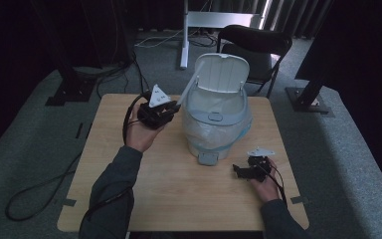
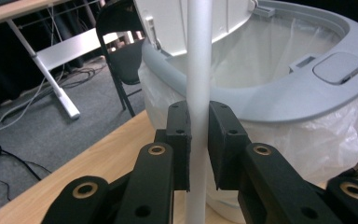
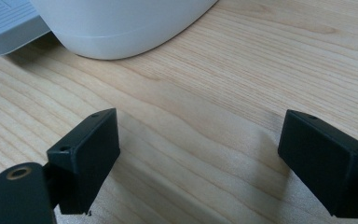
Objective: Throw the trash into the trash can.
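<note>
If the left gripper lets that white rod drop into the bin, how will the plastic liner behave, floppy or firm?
Probably floppy: the liner looks thin, translucent and wrinkled. It is folded over the bin under the grey rim, so it would likely stay put. The rod in the left gripper looks straight, likely stiff.

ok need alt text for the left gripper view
The left gripper clamps a thin white rod upright between its black jaws, beside an open grey-rimmed bin lined with a clear bag on a wooden table.
</note>
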Motion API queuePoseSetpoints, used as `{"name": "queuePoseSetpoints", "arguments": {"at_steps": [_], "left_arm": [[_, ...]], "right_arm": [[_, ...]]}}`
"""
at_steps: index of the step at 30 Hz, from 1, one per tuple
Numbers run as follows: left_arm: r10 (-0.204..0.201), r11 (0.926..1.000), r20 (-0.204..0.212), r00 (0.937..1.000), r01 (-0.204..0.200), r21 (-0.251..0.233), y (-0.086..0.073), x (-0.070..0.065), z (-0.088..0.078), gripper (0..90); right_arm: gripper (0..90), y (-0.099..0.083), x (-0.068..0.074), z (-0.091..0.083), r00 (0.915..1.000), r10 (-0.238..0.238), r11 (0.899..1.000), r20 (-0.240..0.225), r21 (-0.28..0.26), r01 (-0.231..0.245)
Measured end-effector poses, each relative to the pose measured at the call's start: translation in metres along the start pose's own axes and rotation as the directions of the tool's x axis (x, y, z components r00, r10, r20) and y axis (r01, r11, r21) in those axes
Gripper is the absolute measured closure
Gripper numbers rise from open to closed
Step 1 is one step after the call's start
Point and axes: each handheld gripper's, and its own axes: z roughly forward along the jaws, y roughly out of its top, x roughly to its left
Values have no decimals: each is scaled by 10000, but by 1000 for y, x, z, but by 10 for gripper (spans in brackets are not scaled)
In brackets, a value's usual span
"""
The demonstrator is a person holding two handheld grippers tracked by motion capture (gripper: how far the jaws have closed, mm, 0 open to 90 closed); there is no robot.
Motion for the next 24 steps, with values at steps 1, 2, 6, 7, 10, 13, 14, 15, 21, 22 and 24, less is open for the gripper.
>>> {"name": "queuePoseSetpoints", "arguments": {"at_steps": [1,2,6,7,10,13,14,15,21,22,24], "left_arm": [[8,10000,15,10000,-8,-11,1,1,0,792],[-6,10000,6,10000,6,-72,3,1,0,792],[61,9998,-20,10000,-62,-181,8,3,0,792],[45,9998,-26,10000,-46,-213,10,3,0,792],[129,9996,-79,9999,-131,-266,15,5,0,792],[192,9992,-117,9997,-195,-345,20,4,0,792],[216,9991,-121,9997,-220,-357,21,4,0,792],[234,9991,-132,9996,-239,-364,23,4,0,792],[373,9984,-172,9992,-380,-427,31,4,4,792],[371,9983,-166,9992,-378,-440,32,5,4,792],[392,9979,-186,9991,-401,-500,35,5,4,792]], "right_arm": [[115,0,0,0,10000,0,10000,1,3,0],[115,0,0,0,10000,2,10000,1,0,-2],[115,0,0,0,10000,2,10000,1,-1,-2],[115,0,0,0,10000,-2,10000,-6,2,2],[115,0,0,0,10000,2,10000,-6,0,-2],[115,0,0,0,10000,1,10000,-6,-1,-1],[115,0,0,0,10000,1,10000,-7,-3,-1],[115,0,0,0,10000,0,10000,-7,-1,0],[115,0,0,0,10000,0,10000,0,0,0],[115,0,0,0,10000,-1,10000,-6,0,1],[115,0,0,0,10000,1,10000,-6,-3,-1]]}}
